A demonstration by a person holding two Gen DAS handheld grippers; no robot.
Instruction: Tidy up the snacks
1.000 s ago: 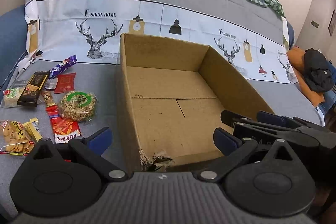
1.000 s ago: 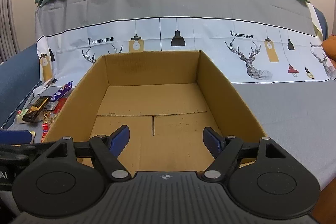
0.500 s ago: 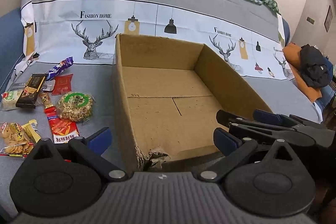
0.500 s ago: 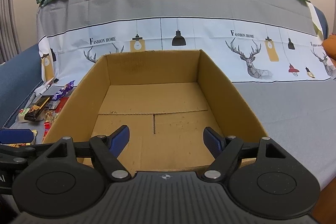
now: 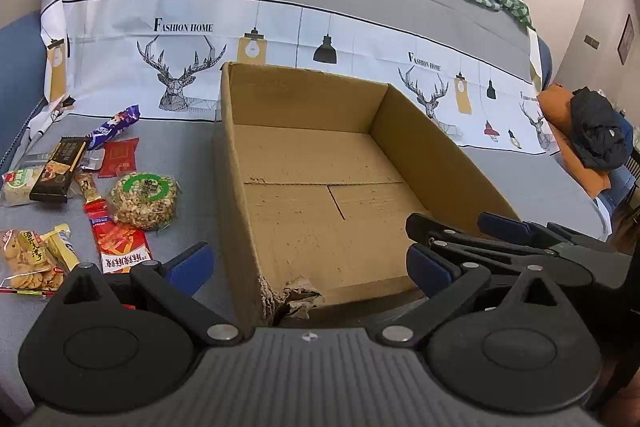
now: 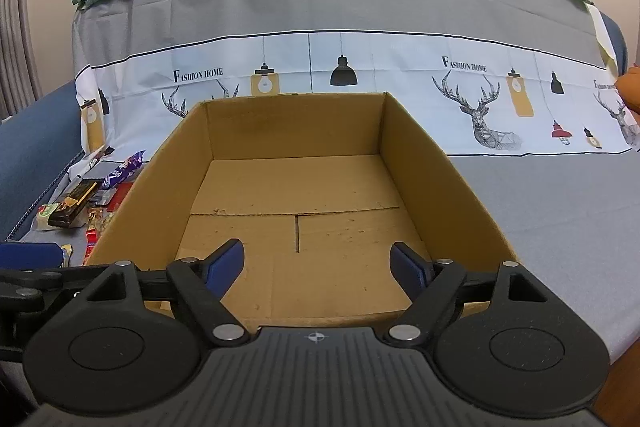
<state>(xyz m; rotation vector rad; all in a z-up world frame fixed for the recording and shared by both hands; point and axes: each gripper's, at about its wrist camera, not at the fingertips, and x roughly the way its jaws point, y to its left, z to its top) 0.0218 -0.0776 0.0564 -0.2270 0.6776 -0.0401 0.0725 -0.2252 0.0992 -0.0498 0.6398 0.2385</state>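
Snacks (image 5: pixel 120 195) lie at mid-left of my left view, beside the empty box (image 5: pixel 320 187). Little changed: my left claw (image 5: pixel 308 263) edged slightly; both claws, right (image 6: pixel 318 263) included, remain released, nothing picked yet.

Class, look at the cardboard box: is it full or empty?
Empty: the cardboard box shows only its bare floor; the snacks lie outside.
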